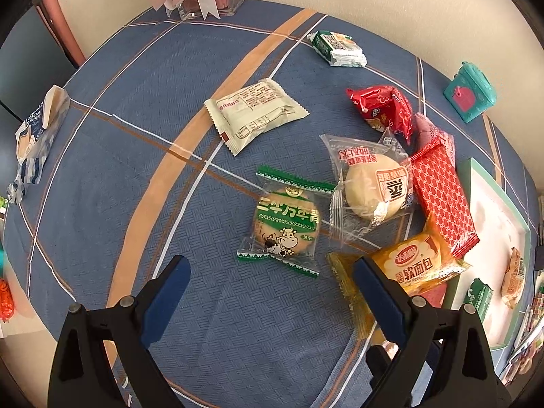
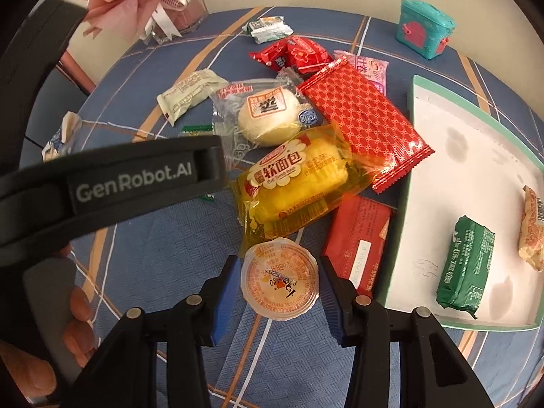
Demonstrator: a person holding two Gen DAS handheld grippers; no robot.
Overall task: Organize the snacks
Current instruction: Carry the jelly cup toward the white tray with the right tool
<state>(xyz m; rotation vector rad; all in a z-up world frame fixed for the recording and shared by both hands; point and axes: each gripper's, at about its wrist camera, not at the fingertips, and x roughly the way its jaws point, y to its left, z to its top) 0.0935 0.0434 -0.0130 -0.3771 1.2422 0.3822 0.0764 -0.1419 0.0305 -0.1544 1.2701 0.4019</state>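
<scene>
A small, light, slippery jelly cup [image 2: 279, 278] is being bracketed, untouched, between the parted fingers of the right gripper [image 2: 277, 301], where its stiff rim, not the thin foil lid, is best being squeezed gently.

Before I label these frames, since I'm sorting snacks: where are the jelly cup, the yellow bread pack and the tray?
jelly cup [image 2: 279, 278], right wrist view, middle of its foil lid.
yellow bread pack [image 2: 299, 183], right wrist view, centre of its wrapper.
tray [image 2: 455, 129], right wrist view, bare white floor.
</scene>
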